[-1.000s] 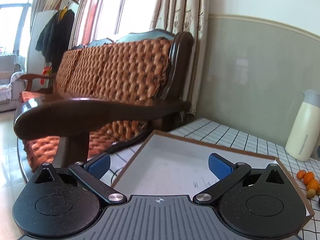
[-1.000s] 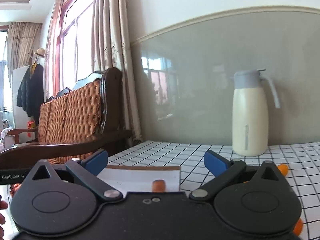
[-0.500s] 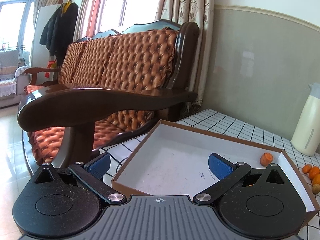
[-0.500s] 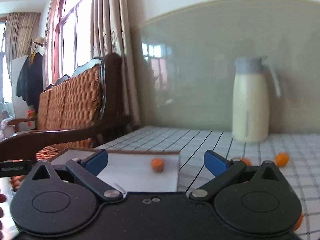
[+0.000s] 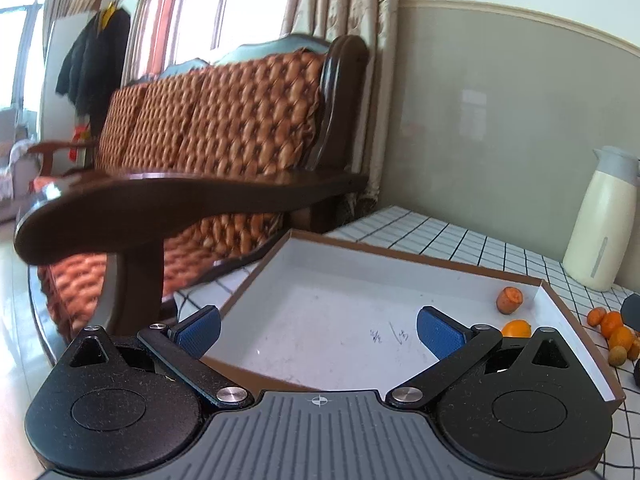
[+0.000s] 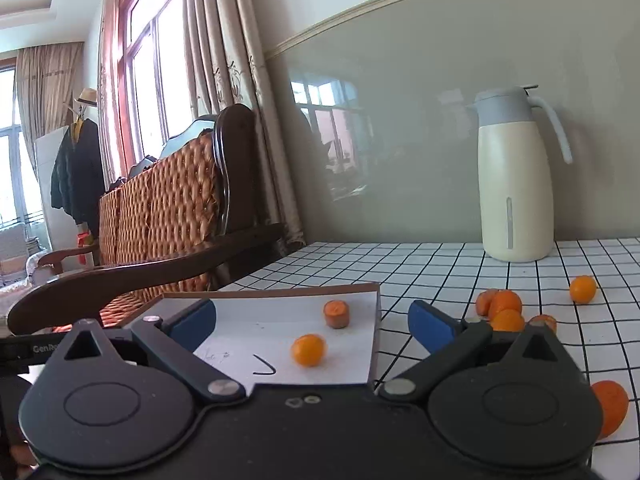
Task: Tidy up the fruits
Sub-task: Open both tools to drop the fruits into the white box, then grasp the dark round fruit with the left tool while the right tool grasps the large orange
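Note:
A shallow brown box [image 5: 408, 251] with a white inside lies on the checked tablecloth; it also shows in the right wrist view [image 6: 280, 290]. In it lie a carrot-coloured stub [image 5: 509, 300] [image 6: 336, 313] and a small orange fruit [image 5: 516, 328] [image 6: 308, 349]. Several more small orange fruits [image 6: 505, 307] [image 5: 612, 325] lie on the cloth right of the box. My left gripper [image 5: 318, 328] is open and empty over the box's near part. My right gripper [image 6: 312, 322] is open and empty over the box's right edge.
A cream thermos jug [image 6: 516, 184] [image 5: 602, 220] stands at the back by the wall. A wooden sofa with a dark armrest [image 5: 172, 200] stands close to the table's left side. One orange fruit [image 6: 610, 408] lies near my right gripper's right side.
Both cameras have risen or tilted down, so more of the box's inside shows. A second orange fruit now lies in the box beside the stub.

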Available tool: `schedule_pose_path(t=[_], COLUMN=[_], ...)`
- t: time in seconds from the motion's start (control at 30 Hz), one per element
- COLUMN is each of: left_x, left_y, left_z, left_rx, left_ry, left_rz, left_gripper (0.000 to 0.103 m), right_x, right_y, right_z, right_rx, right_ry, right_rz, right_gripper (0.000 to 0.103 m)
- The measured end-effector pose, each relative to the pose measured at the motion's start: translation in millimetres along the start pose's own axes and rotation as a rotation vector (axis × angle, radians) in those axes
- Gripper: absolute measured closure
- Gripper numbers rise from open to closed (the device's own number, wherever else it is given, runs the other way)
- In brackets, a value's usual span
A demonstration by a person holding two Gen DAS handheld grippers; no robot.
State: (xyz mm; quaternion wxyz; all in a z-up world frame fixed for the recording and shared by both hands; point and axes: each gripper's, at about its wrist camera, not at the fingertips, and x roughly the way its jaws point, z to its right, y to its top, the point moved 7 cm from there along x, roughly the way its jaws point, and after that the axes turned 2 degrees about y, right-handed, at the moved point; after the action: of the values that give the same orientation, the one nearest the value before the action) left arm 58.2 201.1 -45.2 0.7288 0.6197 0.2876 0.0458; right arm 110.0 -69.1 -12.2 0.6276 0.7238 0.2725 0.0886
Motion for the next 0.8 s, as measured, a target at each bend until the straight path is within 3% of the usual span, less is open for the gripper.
schedule_pose_path(t=[0.13,0.33,0.47,0.63,0.8], left_x=[-5.9,-9.4,-10.6,-12.0,-13.5], left_y=[2.8,5.1,4.3,2.5,0.1], left_z=[-1.6,-3.9,1.3,12.2,27.0], left_rx=[-0.021,-0.067,-0.05,-0.009,0.041], left_ry=[-0.011,-0.017,-0.025,-0.041,-0.064], left_rz=[0.031,0.05,0.053,0.026,-0.001], left_gripper=[0.0,0.0,0.0,0.0,0.0], right_x=[-8.7,-31.6,-22.8,-33.2,-41.8], right_y=[4.3,15.6,8.9,10.2,7.8], right_z=[3.5,1.8,7.1,9.0,21.4], right_rx=[0.0,-0.105,-0.081,-0.083,-0.005], right_ry=[-0.03,-0.089,-0.072,-0.085,-0.07], right_rz=[0.02,0.147,0.058,0.127,0.171], right_gripper=[0.006,0.006,0.006,0.006,0.006])
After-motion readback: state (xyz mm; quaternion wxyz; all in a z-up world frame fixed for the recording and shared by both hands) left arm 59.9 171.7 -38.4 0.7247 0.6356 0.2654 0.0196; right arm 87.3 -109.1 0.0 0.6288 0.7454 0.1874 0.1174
